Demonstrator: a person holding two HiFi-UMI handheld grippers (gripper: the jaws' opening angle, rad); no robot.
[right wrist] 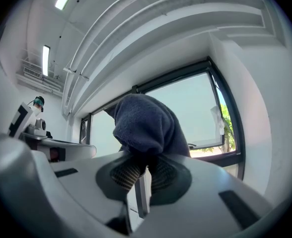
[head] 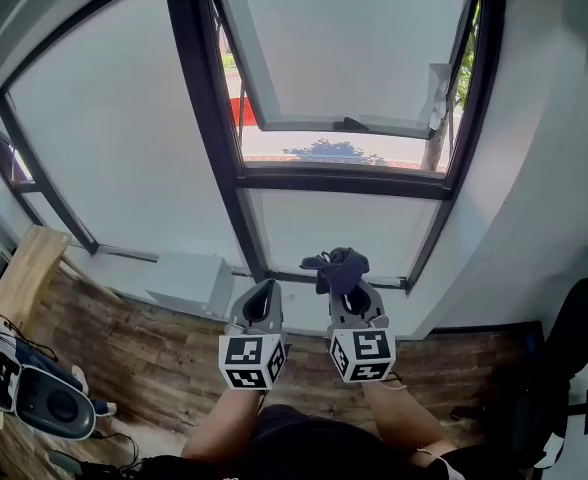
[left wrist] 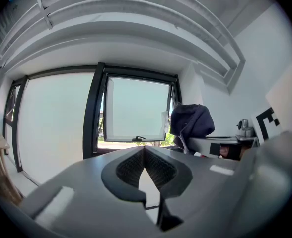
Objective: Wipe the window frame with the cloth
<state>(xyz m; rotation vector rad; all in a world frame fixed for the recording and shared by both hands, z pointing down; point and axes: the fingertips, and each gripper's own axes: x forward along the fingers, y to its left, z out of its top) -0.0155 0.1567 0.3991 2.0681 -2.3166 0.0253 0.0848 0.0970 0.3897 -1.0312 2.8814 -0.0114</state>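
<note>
At the lower centre of the head view, the right gripper [head: 346,290] is clamped on a bunched dark blue cloth [head: 339,266]. The cloth sits before the lower pane of the black window frame [head: 339,181] and seems not to touch it. Just to its left, the left gripper [head: 264,290] has its jaws pressed together with nothing between them. In the upper centre, a sash [head: 344,125] is tilted open.

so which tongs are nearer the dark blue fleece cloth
Right. The right tongs are clamped on the dark blue fleece cloth; the left tongs sit beside it, shut, not touching.
</note>
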